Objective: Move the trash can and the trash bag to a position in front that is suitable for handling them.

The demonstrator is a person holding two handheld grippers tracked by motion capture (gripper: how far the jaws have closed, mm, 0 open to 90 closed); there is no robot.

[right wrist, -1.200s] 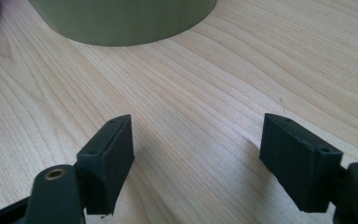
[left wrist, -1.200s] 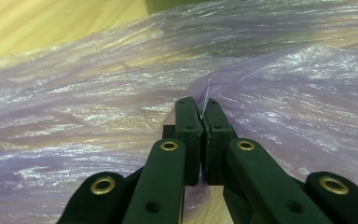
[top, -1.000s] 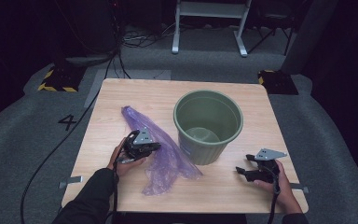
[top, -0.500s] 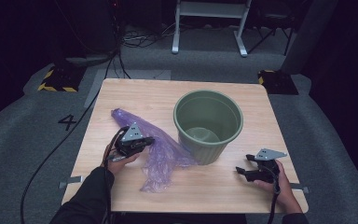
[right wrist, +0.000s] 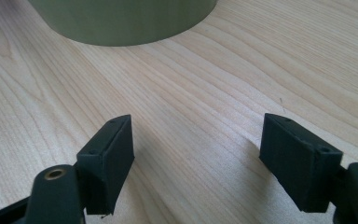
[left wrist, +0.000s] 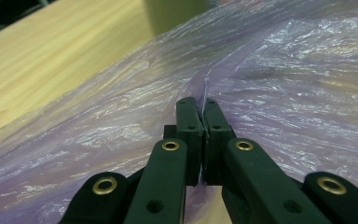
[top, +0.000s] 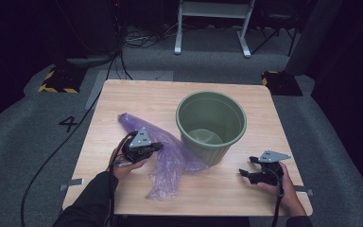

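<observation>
A thin purple plastic bag point(top: 170, 158) lies crumpled on the wooden table point(top: 137, 97), to the left of a green bucket point(top: 211, 125) that stands upright and looks empty. My left gripper point(top: 157, 147) is shut on a fold of the purple bag point(left wrist: 270, 84); in the left gripper view its jaws pinch the film between them point(left wrist: 203, 112). My right gripper point(top: 242, 173) rests low at the table's front right, open, with bare wood between its jaws point(right wrist: 198, 140). The bucket's base point(right wrist: 121, 21) stands just beyond it.
Cables and a white metal stand point(top: 212, 26) are on the grey floor beyond the table. A yellow-and-black striped block point(top: 56, 80) sits at the far left. The table's back half is bare wood.
My left gripper has drawn the purple bag a little toward the front left and back, shifting its folds. The right gripper has stayed in place.
</observation>
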